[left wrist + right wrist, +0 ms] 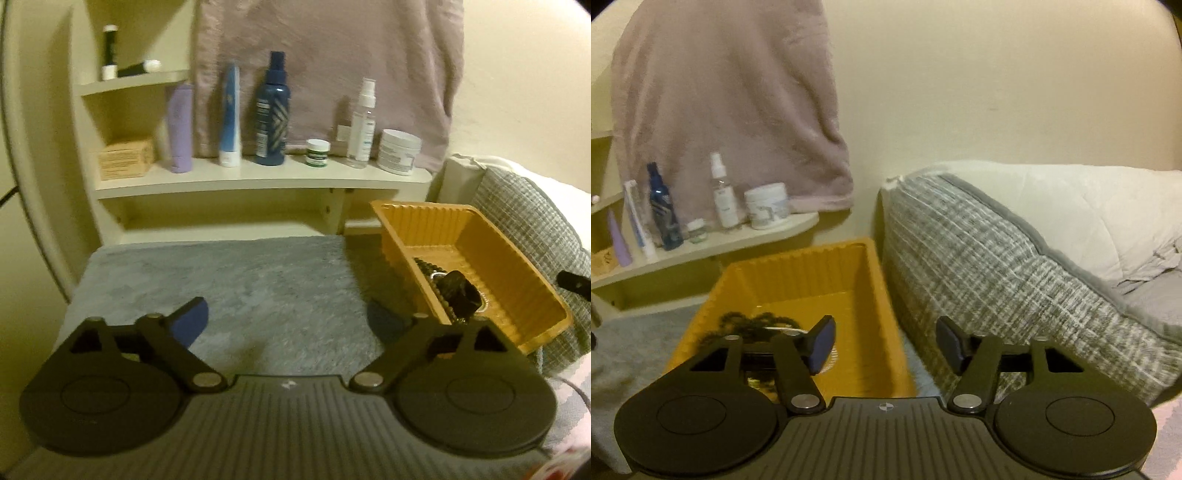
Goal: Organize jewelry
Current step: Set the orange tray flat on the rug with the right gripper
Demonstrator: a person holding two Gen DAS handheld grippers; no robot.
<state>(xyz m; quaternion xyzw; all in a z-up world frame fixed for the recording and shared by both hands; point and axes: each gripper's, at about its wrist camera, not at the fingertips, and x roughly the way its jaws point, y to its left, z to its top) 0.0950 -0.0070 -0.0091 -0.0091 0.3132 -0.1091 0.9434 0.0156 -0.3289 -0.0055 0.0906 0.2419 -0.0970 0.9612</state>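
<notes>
A yellow ribbed plastic tray (517, 273) sits at the right end of a grey fuzzy mat (240, 280). Dark beaded jewelry and a black chunky piece (460, 295) lie in its bottom. My left gripper (288, 321) is open and empty over the mat, left of the tray. In the right wrist view the tray (798, 273) is below and left of centre, with dark beads (746, 323) inside. My right gripper (886, 345) is open and empty, above the tray's right wall.
A cream shelf (258, 177) behind the mat holds bottles, tubes and jars, with a pinkish towel (325, 66) hanging behind it. A grey plaid cushion (997, 280) and white bedding (1071, 214) lie right of the tray.
</notes>
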